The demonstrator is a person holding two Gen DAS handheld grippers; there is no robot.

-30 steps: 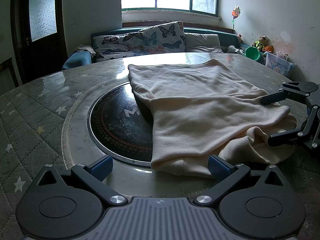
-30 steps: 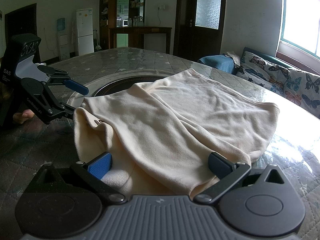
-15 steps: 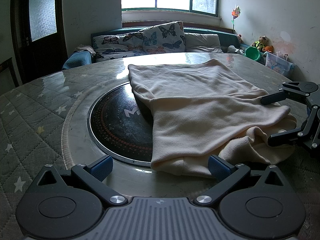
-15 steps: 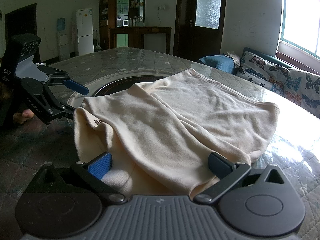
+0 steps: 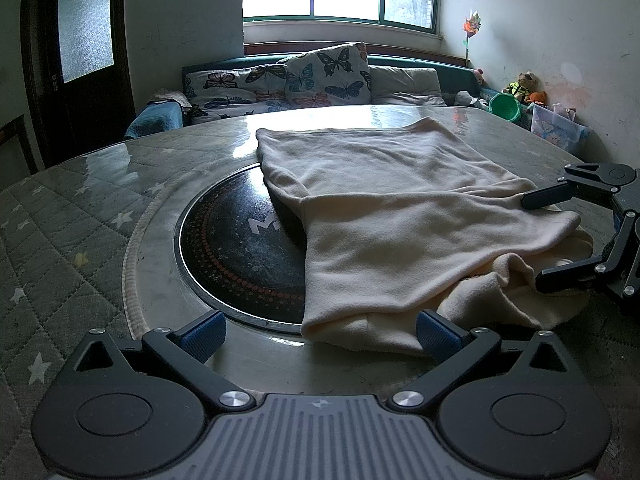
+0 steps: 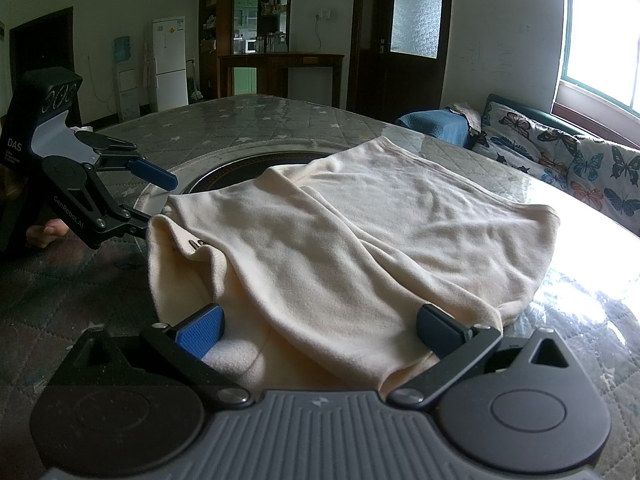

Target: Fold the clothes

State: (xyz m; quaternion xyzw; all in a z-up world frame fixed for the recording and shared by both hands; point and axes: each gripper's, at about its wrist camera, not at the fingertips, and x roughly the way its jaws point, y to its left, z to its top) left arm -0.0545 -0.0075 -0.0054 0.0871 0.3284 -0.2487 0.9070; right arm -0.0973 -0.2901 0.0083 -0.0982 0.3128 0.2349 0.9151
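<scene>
Lying on the tabletop (image 5: 100,216) between my two tools, the cream cloth (image 5: 400,216) is half folded. Both my left tool (image 5: 320,332) and right tool (image 6: 320,328) are spread apart. Only the right view shows the fridge (image 6: 170,64).

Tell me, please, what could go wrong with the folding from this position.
1. Both grippers, left and right, are open at the near hem of the garment. That hem is bunched in layers, so a grip may catch only the top layer and the fold could come out crooked.
2. The garment partly covers the dark round inset in the table. Dragging it could snag on the inset's rim.
</scene>
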